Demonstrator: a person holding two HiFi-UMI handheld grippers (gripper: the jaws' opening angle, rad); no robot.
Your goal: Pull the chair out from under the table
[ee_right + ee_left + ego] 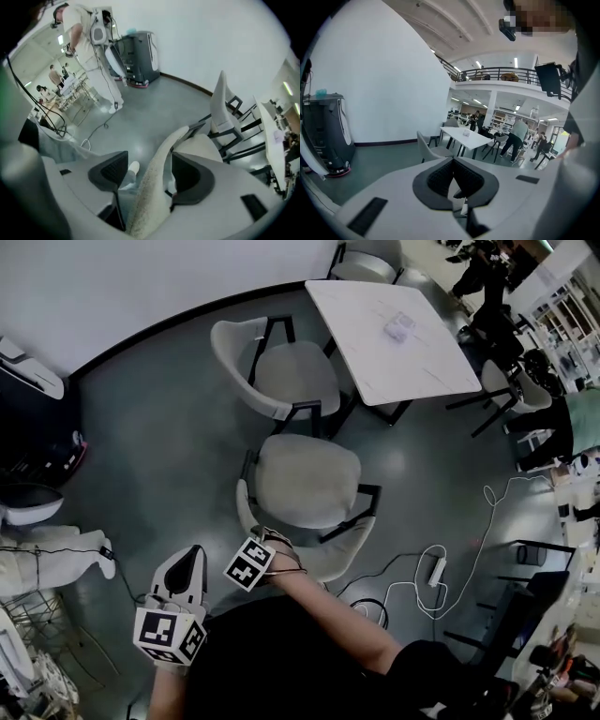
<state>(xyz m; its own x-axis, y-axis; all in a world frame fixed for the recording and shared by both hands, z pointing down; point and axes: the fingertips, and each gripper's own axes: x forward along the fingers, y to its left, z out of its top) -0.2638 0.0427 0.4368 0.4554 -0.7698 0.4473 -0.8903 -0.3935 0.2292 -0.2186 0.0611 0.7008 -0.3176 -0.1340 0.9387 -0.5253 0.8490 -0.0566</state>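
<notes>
A pale upholstered chair (307,479) stands out on the grey floor, away from the white table (389,329). A second like chair (281,371) sits by the table's left edge. My right gripper (267,542) points down over the near chair's backrest (328,554). In the right gripper view the backrest rim (152,187) runs between the wide-apart jaws of that gripper (150,164); the left pad (110,171) stands clear of it, so it is open. My left gripper (183,570) hangs to the left of the chair, shut and empty, with its pads (440,178) together.
A white power strip (436,570) and looping cables lie on the floor right of the chair. A dark machine (28,427) stands by the left wall. More tables, chairs and people fill the far right (525,381). A person in white stands at lower left (47,554).
</notes>
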